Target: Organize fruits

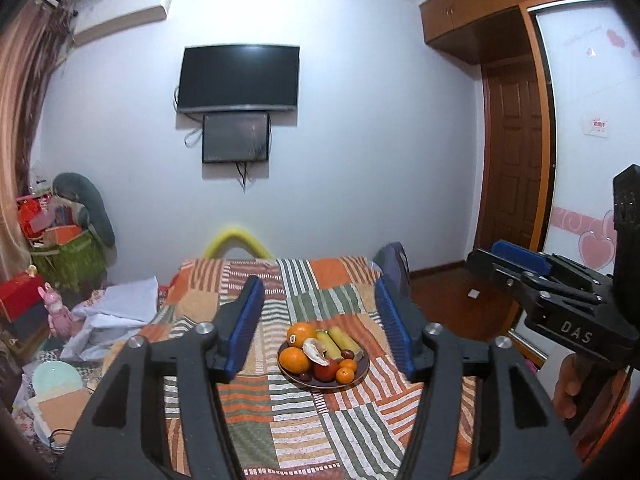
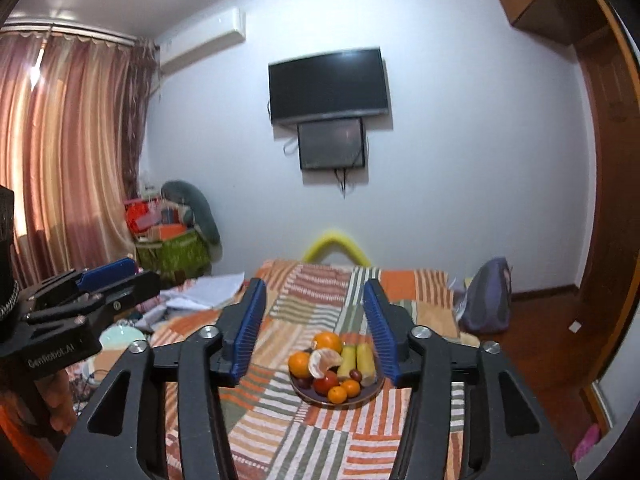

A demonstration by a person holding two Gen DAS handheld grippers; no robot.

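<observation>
A dark plate [image 1: 362, 365] of fruit sits low in the centre of both views, on a patchwork striped blanket [image 1: 304, 428] that covers the bed. On the plate lie two oranges [image 1: 301, 335], a peeled segmented citrus [image 2: 325, 361], two bananas [image 1: 342, 339], a red tomato [image 1: 326, 369], small tangerines [image 1: 345, 375] and dark grapes [image 1: 347, 354]. The left gripper [image 1: 318, 322] hangs above the blanket with its blue-padded jaws spread wide and nothing between them, framing the plate. The right gripper [image 2: 316, 328] is likewise wide apart and empty, the plate seen between its fingers. Above centre, a black television [image 1: 239, 78] is mounted on the pale wall, and pink curtains [image 2: 72, 152] fill the left of the right-wrist frame
</observation>
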